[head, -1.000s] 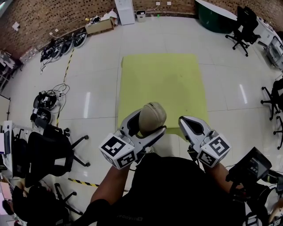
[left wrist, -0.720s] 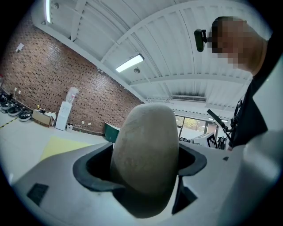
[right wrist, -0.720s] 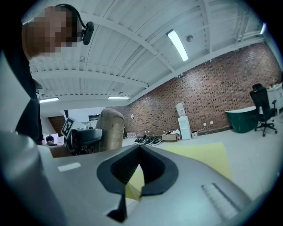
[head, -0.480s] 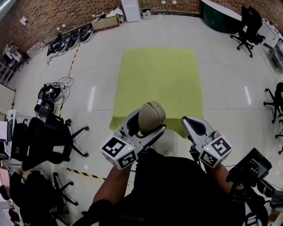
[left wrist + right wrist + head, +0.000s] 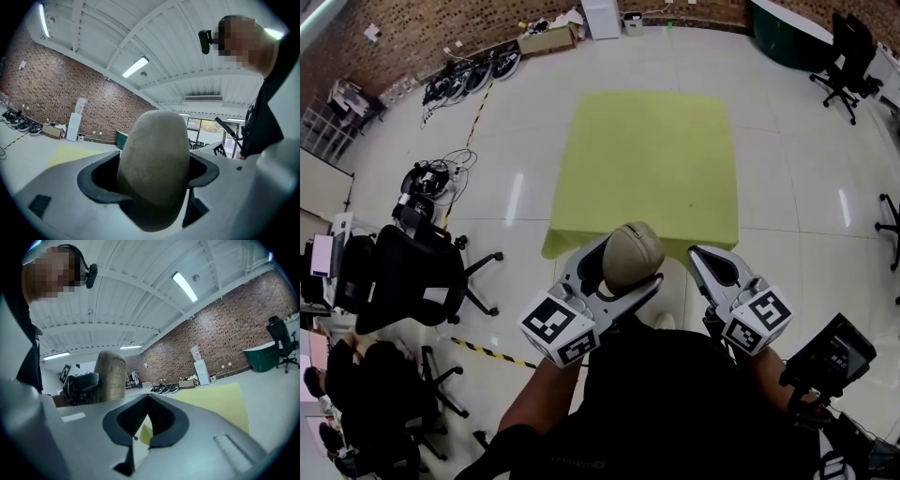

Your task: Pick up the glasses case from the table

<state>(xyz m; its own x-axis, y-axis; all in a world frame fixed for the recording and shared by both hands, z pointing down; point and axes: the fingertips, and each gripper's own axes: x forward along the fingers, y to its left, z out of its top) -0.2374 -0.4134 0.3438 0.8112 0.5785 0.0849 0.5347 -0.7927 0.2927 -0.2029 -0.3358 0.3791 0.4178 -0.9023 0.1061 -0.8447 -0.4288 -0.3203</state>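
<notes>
The tan, rounded glasses case (image 5: 631,259) is held up in the air by my left gripper (image 5: 614,272), shut on it, just in front of my body. In the left gripper view the case (image 5: 154,161) fills the space between the jaws. My right gripper (image 5: 712,267) hangs beside it to the right, its jaws nearly closed with nothing between them; in the right gripper view (image 5: 146,427) the case (image 5: 110,376) shows at the left. The yellow-green table (image 5: 652,164) lies ahead, below both grippers.
A black office chair (image 5: 408,281) stands to the left, with cables and gear (image 5: 427,183) on the floor beyond it. Yellow-black floor tape (image 5: 487,352) runs near my left side. More chairs (image 5: 844,47) stand at the far right by a brick wall (image 5: 441,28).
The view has shifted so the table and floor sit further from the top edge. Both grippers keep their pose, the left still holding the case.
</notes>
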